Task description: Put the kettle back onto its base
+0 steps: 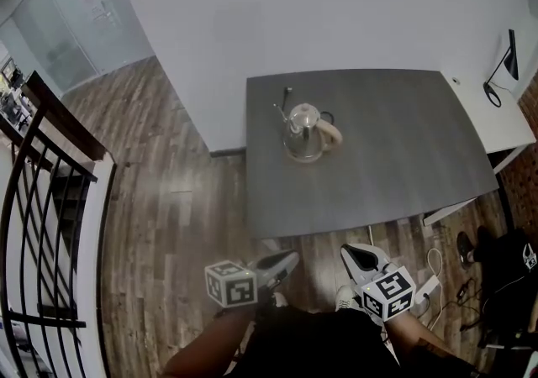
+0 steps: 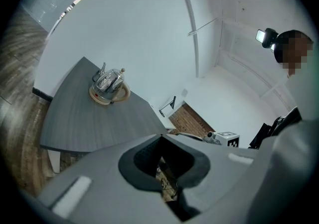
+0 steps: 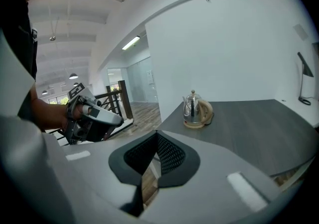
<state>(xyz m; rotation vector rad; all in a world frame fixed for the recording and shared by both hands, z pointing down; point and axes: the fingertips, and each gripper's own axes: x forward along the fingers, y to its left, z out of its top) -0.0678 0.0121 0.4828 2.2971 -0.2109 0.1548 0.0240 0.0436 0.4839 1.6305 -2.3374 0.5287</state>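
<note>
Two grippers: left gripper (image 2: 160,137) and right gripper (image 3: 157,133), side by side at 6 o'clock in the head view, each bearing a marker cube (image 1: 231,284), both over the wood floor (image 1: 168,200) and short of the table.
Left jaws: pressed together at the tips, nothing between them.
Right jaws: pressed together as well, nothing pinched.
Table (image 1: 403,158): dark grey, its near edge at 12 o'clock from the jaw tips.
Kettle (image 1: 303,131): steel, upright, well apart from both grippers, toward 10 o'clock from the table's middle.
Base (image 3: 195,124): tan and round, under the kettle, which sits on it.
Handle (image 1: 333,134): tan, at the kettle's 3 o'clock in the head view.
Spout (image 1: 280,107): thin, toward 11 o'clock.
Kettle from left gripper: between 10 and 11 o'clock of the jaw tips in the left gripper view, far across the tabletop.
Kettle from right gripper: about 2 o'clock of the jaw tips in the right gripper view, equally far.
Railing (image 1: 42,200): black, at 9 o'clock in the head view.
White desk (image 1: 496,116): just beside the table at 2 o'clock, carrying a black lamp (image 1: 504,61).
Wall (image 1: 252,7): white, behind the table at 12 o'clock.
</note>
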